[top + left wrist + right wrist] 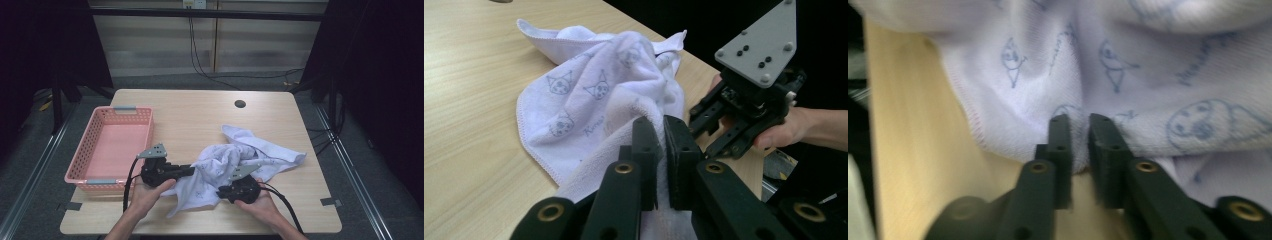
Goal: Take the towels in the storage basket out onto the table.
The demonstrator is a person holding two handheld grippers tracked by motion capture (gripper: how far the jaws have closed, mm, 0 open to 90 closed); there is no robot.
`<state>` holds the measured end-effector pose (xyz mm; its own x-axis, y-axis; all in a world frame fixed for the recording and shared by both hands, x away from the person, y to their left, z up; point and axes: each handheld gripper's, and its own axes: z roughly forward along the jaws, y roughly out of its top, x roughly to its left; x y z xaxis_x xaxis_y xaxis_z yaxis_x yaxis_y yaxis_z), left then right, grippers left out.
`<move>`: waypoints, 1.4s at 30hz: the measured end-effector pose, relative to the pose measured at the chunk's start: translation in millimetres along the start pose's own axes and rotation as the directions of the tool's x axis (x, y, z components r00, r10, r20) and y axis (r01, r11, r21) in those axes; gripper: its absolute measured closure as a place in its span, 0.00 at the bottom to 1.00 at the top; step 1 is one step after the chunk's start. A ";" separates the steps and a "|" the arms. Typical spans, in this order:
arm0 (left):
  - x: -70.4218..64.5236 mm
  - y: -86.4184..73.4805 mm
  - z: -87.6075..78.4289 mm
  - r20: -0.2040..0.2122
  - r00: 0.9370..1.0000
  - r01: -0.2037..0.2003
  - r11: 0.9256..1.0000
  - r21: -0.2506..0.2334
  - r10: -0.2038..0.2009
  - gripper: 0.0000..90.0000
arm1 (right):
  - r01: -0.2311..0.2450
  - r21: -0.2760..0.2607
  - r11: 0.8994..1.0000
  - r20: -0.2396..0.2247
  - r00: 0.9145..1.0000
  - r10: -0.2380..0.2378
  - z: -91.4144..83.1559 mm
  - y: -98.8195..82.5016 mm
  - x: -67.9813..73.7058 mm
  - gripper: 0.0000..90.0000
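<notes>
A white towel (pixel 235 160) printed with small blue cat faces lies crumpled on the wooden table (pixel 190 115), right of centre. My left gripper (pixel 192 171) comes in from the left and is shut on a fold at the towel's near left edge. In the left gripper view its jaws (pixel 663 122) pinch the cloth (pixel 589 90), which drapes over them. My right gripper (pixel 220 191) sits at the towel's near edge, also seen in the left gripper view (pixel 706 135) with its grey plate. Its jaws (pixel 1080 120) are closed on the hem of the towel (pixel 1148 65).
A pink plastic basket (pixel 82 155) stands at the table's left side with nothing in it. A round cable hole (pixel 240 104) is in the far part of the tabletop. Both grippers' cables trail off the near edge.
</notes>
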<state>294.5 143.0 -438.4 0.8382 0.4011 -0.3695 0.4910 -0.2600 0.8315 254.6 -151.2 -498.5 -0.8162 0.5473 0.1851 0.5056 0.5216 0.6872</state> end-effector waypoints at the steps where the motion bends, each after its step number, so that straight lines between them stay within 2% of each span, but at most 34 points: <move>1: -0.9 -0.7 0.6 0.010 1.000 0.004 1.000 0.002 -0.004 0.92 | -0.004 0.011 1.000 -0.007 1.000 0.004 -5.0 -2.8 -1.5 0.94; 2: -1.9 -1.3 1.2 0.023 1.000 -0.002 1.000 0.008 0.002 0.84 | -0.030 0.020 0.999 -0.002 1.000 0.030 -17.0 -11.1 -9.0 0.95; 4: -5.5 -1.9 2.4 0.028 1.000 -0.006 1.000 0.016 0.006 0.78 | -0.044 0.022 0.999 0.007 0.999 0.044 -24.8 -16.5 -14.3 0.95; 5: -6.8 -1.7 2.5 0.046 0.999 0.002 1.000 0.014 -0.002 0.71 | -0.083 0.004 0.997 0.026 0.996 0.083 -43.8 -28.6 -27.9 0.95; 6: -6.8 -1.7 2.5 0.046 0.999 0.002 1.000 0.014 -0.002 0.69 | -0.083 0.004 0.997 0.026 0.996 0.083 -43.8 -28.6 -27.9 0.95; 7: -7.4 -1.8 4.0 0.045 0.999 -0.002 1.000 0.021 0.001 0.68 | -0.116 -0.017 0.993 0.080 0.990 0.117 -64.5 -40.1 -41.7 0.95; 8: -7.4 -1.8 4.0 0.045 0.999 -0.002 1.000 0.021 0.001 0.66 | -0.116 -0.017 0.993 0.080 0.990 0.117 -64.5 -40.1 -41.7 0.95; 9: -6.5 -2.9 7.0 0.037 0.999 -0.004 0.999 0.037 0.002 0.66 | -0.147 -0.037 0.989 0.123 0.981 0.150 -81.7 -49.6 -55.4 0.95; 10: -6.5 -2.9 7.0 0.037 0.999 -0.004 0.999 0.037 0.002 0.66 | -0.147 -0.037 0.989 0.123 0.981 0.150 -81.7 -49.6 -55.4 0.95; 11: -5.5 -5.6 10.8 0.021 1.000 -0.008 0.998 0.062 0.006 0.66 | -0.167 -0.048 0.985 0.189 0.967 0.173 -92.5 -55.2 -68.0 0.95; 12: -5.5 -5.6 10.8 0.021 1.000 -0.008 0.998 0.062 0.006 0.66 | -0.167 -0.048 0.985 0.189 0.967 0.173 -92.5 -55.2 -68.0 0.95; 14: -5.6 -10.0 13.8 0.019 1.000 -0.005 0.996 0.084 0.004 0.67 | -0.194 -0.079 0.978 0.233 0.950 0.208 -97.7 -58.0 -81.0 0.95; 15: -5.5 -12.6 14.6 0.014 1.000 -0.011 0.994 0.106 0.009 0.68 | -0.216 -0.104 0.971 0.248 0.940 0.235 -100.0 -58.6 -88.1 0.88; 16: -6.3 -18.8 14.1 -0.007 1.000 -0.016 0.991 0.136 0.017 0.67 | -0.222 -0.126 0.967 0.248 0.937 0.247 -102.1 -58.3 -88.2 0.82; 19: -5.4 -25.8 10.1 0.015 1.000 0.000 0.991 0.137 -0.003 0.65 | -0.213 -0.165 0.963 0.262 0.932 0.251 -110.6 -56.3 -81.8 0.67; 21: -7.4 -31.7 5.4 -0.010 1.000 0.004 0.989 0.147 -0.003 0.60 | -0.210 -0.244 0.947 0.234 0.935 0.268 -126.2 -55.0 -64.8 0.62; 22: -7.4 -34.5 2.6 -0.012 1.000 0.004 0.989 0.146 -0.002 0.60 | -0.210 -0.244 0.947 0.234 0.935 0.268 -126.2 -55.0 -64.8 0.62; 23: -6.9 -37.0 0.2 -0.014 1.000 0.017 0.990 0.141 -0.015 0.60 | -0.206 -0.257 0.944 0.213 0.941 0.263 -128.1 -55.0 -57.3 0.62; 24: -6.2 -38.8 -2.0 -0.024 1.000 0.024 0.990 0.140 -0.021 0.59 | -0.194 -0.250 0.949 0.189 0.951 0.244 -127.6 -54.7 -49.0 0.62; 25: -4.1 -41.6 -5.9 -0.049 0.999 0.027 0.990 0.137 -0.021 0.59 | -0.170 -0.227 0.959 0.150 0.967 0.206 -122.6 -54.0 -30.0 0.62; 26: -4.1 -41.6 -5.9 -0.049 0.999 0.027 0.990 0.137 -0.021 0.59 | -0.170 -0.227 0.959 0.150 0.967 0.206 -122.6 -54.0 -30.0 0.62; 27: -0.7 -43.8 -5.4 -0.060 0.998 0.045 0.989 0.140 -0.037 0.60 | -0.164 -0.189 0.968 0.089 0.979 0.183 -112.7 -54.1 -15.1 0.62; 28: 0.4 -44.7 -3.7 -0.072 0.997 0.051 0.988 0.147 -0.041 0.60 | -0.154 -0.163 0.975 0.084 0.982 0.169 -106.7 -54.6 -10.2 0.60; 30: 1.2 -45.4 -1.4 -0.076 0.996 0.055 0.986 0.158 -0.044 0.60 | -0.159 -0.141 0.977 0.065 0.983 0.170 -100.3 -55.7 -8.0 0.58; 31: 1.9 -46.2 2.4 -0.084 0.996 0.050 0.986 0.161 -0.037 0.59 | -0.156 -0.086 0.984 0.057 0.985 0.162 -86.8 -58.1 -8.1 0.55; 32: 1.9 -46.2 2.4 -0.084 0.996 0.050 0.986 0.161 -0.037 0.58 | -0.156 -0.086 0.984 0.057 0.985 0.162 -86.8 -58.1 -8.1 0.55; 33: 2.1 -45.8 4.4 -0.075 0.996 0.053 0.986 0.155 -0.042 0.57 | -0.146 -0.033 0.989 0.077 0.986 0.148 -77.9 -58.6 -9.4 0.51; 34: 2.1 -45.8 4.4 -0.075 0.996 0.053 0.986 0.155 -0.042 0.57 | -0.146 -0.033 0.989 0.077 0.986 0.148 -77.9 -58.6 -9.4 0.51; 35: 3.3 -45.4 5.5 -0.059 0.997 0.048 0.988 0.150 -0.040 0.56 | -0.134 0.004 0.991 0.081 0.988 0.134 -73.2 -59.4 -10.0 0.50; 38: 4.7 -45.0 9.1 -0.060 0.997 0.049 0.986 0.161 -0.040 0.56 | -0.102 0.011 0.995 0.095 0.990 0.101 -69.3 -62.0 -8.2 0.51; 39: 4.5 -46.1 14.7 -0.069 0.997 0.037 0.982 0.187 -0.025 0.56 | -0.077 0.014 0.997 0.125 0.989 0.074 -69.3 -62.2 -6.4 0.63; 40: 4.5 -46.1 14.7 -0.069 0.997 0.037 0.982 0.187 -0.025 0.57 | -0.077 0.014 0.997 0.125 0.989 0.074 -69.3 -62.2 -6.4 0.63; 41: 4.9 -46.8 17.4 -0.061 0.998 0.030 0.977 0.209 -0.018 0.61 | -0.103 0.015 0.995 0.104 0.990 0.101 -70.0 -62.9 -5.9 0.83; 42: 4.9 -47.7 20.0 -0.066 0.998 0.019 0.973 0.230 -0.004 0.61 | -0.103 0.015 0.995 0.104 0.990 0.101 -70.0 -62.9 -5.9 0.83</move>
<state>279.9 139.8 -488.1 0.8186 0.4594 -0.3447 0.5485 -0.4474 0.7064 208.0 -233.0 -493.7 -0.7279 0.6618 0.1795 0.5907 0.4723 0.6542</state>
